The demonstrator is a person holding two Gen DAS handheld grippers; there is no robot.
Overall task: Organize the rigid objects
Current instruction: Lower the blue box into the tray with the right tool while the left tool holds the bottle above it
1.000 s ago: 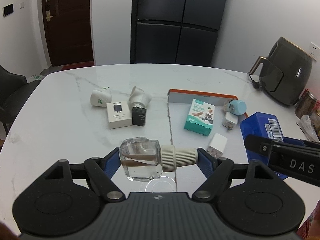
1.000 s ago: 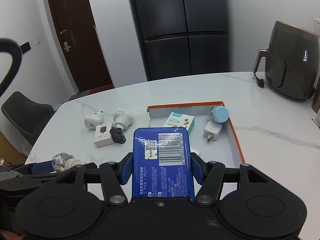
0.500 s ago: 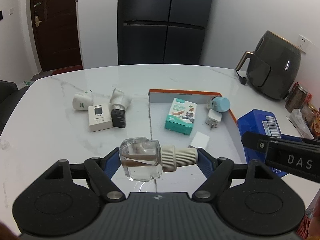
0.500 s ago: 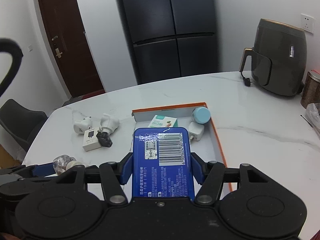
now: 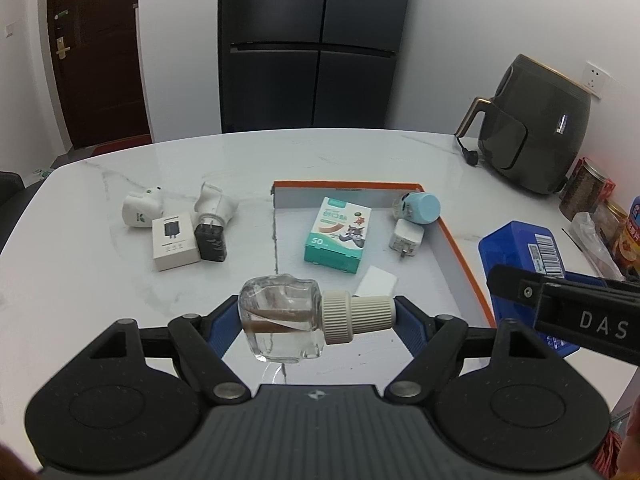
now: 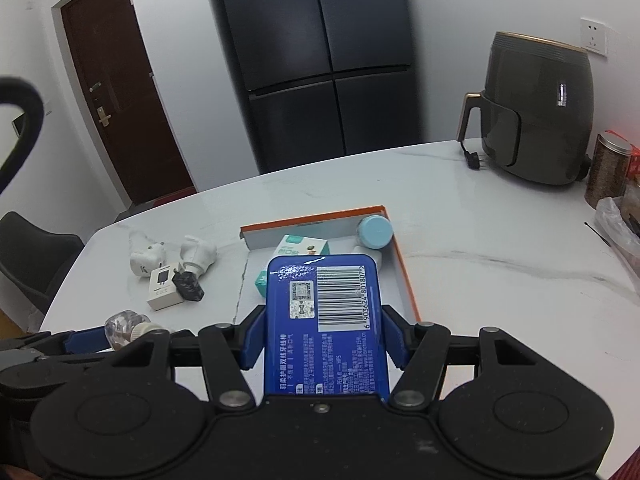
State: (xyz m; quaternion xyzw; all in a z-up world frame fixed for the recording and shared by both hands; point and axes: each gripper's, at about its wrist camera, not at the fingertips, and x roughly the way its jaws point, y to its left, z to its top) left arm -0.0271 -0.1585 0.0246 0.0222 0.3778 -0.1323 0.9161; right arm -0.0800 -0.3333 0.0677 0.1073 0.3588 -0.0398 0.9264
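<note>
The left gripper (image 5: 318,316) is clamped end to end on a small clear glass bottle with a ribbed cream cap (image 5: 280,322), held above the white marble table (image 5: 80,272) at the near edge of the orange-rimmed tray (image 5: 460,248); glass is slick and breakable, so base-and-cap looks the safest hold. The right gripper (image 6: 320,338) pinches a flat blue tin with a barcode label (image 6: 325,312) by its long sides, stiff and light by my guess. Only the left view shows the white plugs this tin hides.

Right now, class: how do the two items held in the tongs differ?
The glass bottle in the left tongs is clear and chunky, with a ribbed cream cap; the blue box in the right tongs is opaque and flat, with a barcode. The glass bottle lies sideways, gripped end to end; the blue box points forward, gripped by its sides. Both are held above the table.
</note>
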